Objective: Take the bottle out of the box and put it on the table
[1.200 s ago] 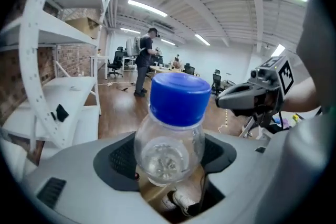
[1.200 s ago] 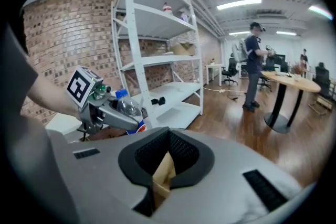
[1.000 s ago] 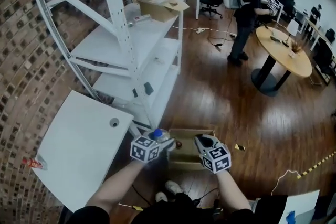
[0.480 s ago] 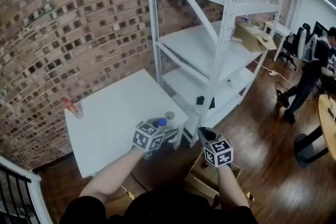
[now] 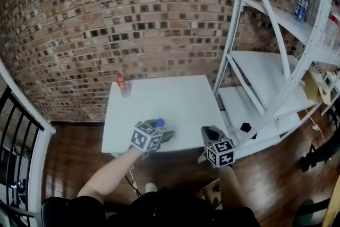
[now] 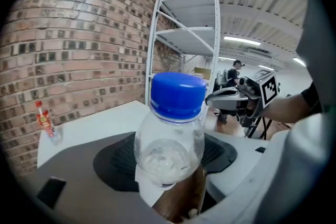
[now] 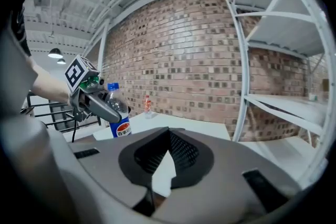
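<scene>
The fingers (image 6: pixel 113 162) of the left gripper (image 5: pixel 166 134) were clamped on the upright, blue-capped bottle (image 6: pixel 170 136) over the near edge of the white bench (image 5: pixel 170 101), while the right gripper (image 5: pixel 209 132) alongside had its fingers drawn together, empty.

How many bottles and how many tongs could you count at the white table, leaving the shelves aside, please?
Bottles: 2 (blue-capped bottle held in the left tongs; small red bottle standing on the table)
Tongs: 2 (left tongs; right tongs, holding nothing)
Total: 4
</scene>
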Demonstrator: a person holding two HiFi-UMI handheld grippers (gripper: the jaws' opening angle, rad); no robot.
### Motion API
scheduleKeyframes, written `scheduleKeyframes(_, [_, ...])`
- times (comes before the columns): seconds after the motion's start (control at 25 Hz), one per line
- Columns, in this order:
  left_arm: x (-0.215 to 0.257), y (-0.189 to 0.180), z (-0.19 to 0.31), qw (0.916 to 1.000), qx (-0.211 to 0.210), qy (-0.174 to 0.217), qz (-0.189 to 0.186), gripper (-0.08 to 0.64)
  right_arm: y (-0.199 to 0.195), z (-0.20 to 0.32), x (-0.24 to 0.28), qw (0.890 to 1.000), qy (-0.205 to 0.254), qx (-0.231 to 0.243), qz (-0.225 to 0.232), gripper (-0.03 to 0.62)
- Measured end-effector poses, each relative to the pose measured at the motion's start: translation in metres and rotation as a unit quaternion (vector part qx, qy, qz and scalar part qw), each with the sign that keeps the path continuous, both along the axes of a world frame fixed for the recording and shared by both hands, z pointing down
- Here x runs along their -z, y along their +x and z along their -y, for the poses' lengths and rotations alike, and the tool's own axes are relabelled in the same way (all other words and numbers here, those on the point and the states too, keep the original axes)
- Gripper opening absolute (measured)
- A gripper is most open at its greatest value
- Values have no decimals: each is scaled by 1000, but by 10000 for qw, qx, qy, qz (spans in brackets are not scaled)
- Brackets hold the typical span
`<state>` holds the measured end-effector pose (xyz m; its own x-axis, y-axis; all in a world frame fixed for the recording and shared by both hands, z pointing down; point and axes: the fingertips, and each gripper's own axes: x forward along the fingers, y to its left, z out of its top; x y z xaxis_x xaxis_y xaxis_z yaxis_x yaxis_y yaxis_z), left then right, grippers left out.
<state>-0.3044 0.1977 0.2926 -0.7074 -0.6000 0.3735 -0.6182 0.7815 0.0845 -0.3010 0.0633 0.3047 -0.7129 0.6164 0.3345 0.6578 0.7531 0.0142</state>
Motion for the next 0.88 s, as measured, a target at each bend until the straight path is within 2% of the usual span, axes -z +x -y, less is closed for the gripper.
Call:
scheduleKeyframes(0.12, [7, 10, -56, 9970, 773, 1, -24, 319, -12, -63, 13, 9963, 56, 858, -2, 3])
scheduleKeyframes(0.4, [-4, -14, -194, 9908, 1329, 255, 36, 319, -40, -204, 18, 9882, 270, 1506, 105, 3])
scheduleKeyframes(0.68, [-13, -32, -275, 9859, 1665, 178, -14, 319, -67, -270, 17, 9846, 454, 1684, 112, 3])
scheduleKeyframes(0.88, [-18, -42, -307, 9849, 1731, -19, -38, 319, -77, -311, 11, 9821, 701, 1691, 446, 3])
